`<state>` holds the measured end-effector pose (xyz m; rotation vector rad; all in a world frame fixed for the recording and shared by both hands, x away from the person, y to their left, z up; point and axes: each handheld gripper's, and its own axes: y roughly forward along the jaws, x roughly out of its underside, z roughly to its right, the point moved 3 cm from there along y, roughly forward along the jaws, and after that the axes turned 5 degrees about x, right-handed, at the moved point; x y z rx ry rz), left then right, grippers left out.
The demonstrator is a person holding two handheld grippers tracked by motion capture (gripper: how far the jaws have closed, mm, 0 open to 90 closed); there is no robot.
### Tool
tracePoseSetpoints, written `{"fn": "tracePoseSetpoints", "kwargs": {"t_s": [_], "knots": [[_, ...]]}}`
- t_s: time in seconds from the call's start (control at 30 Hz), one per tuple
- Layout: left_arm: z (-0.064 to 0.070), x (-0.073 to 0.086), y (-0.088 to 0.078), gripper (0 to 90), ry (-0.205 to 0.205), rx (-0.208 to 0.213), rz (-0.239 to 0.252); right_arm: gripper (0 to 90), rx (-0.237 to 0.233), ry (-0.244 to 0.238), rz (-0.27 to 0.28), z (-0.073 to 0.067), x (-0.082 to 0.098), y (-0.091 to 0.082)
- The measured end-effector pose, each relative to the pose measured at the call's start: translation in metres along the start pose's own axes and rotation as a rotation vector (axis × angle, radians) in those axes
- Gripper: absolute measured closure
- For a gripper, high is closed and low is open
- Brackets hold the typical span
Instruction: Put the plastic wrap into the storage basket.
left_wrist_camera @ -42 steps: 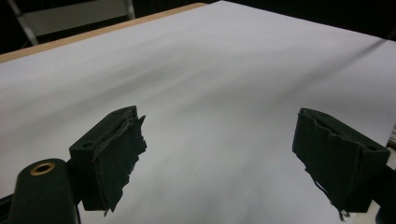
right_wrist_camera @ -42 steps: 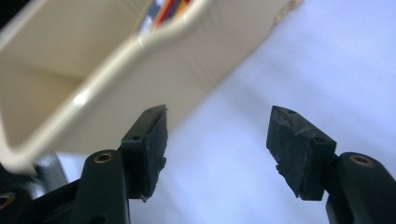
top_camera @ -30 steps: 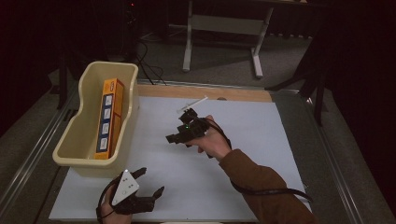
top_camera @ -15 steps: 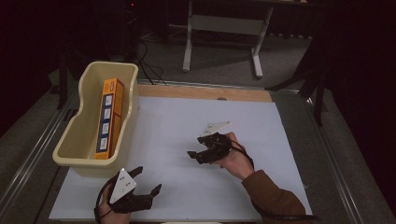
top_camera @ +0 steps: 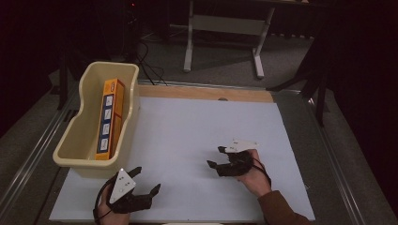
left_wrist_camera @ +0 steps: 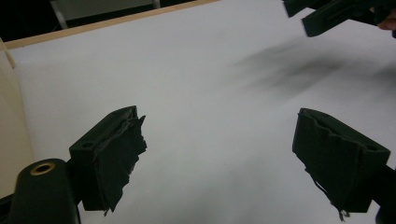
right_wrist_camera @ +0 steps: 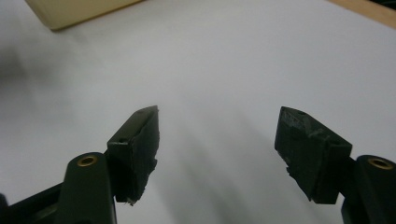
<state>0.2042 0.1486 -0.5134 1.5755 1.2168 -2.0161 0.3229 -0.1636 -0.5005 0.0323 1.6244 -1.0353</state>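
An orange box [top_camera: 110, 117] with blue and white labels stands on edge inside a cream plastic tub [top_camera: 75, 140] at the table's left. My left gripper [top_camera: 146, 180] rests at the near left edge of the white sheet, open, with bare sheet between its pads [left_wrist_camera: 116, 154]. My right gripper [top_camera: 215, 157] hovers low over the sheet right of centre, pointing left toward the tub. Its jaws have just been opening and stand wide, nothing between the pads [right_wrist_camera: 137, 149]. The right gripper [left_wrist_camera: 327, 14] also appears at the top right of the left gripper view.
A white sheet [top_camera: 197, 126] covers the tabletop, with a wooden strip [top_camera: 202, 93] along its far edge. The tub's corner [right_wrist_camera: 79, 9] lies far ahead of the right jaws, and its wall [left_wrist_camera: 11, 121] edges the left gripper view. Metal rails run along both table sides.
The right hand has come from the middle of the sheet toward the near right and sunk lower, its jaws spreading wider. The left hand has stayed put.
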Motion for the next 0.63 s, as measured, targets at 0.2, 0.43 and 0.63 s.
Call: {"fn": "tracePoseSetpoints", "kwargs": {"t_s": [0.2,0.43,0.63], "knots": [[-0.002,0.001,0.0,15.4,-0.009,-0.017,-0.008,29.9,0.03,0.04,0.042,0.011,0.027,-0.015],[-0.004,0.0,0.003,15.4,-0.009,-0.033,-0.018,29.7,0.102,0.09,0.059,0.022,0.049,-0.033],[-0.004,0.0,0.004,15.4,-0.011,-0.039,-0.02,29.8,0.111,0.12,0.074,0.027,0.055,-0.043]]}}
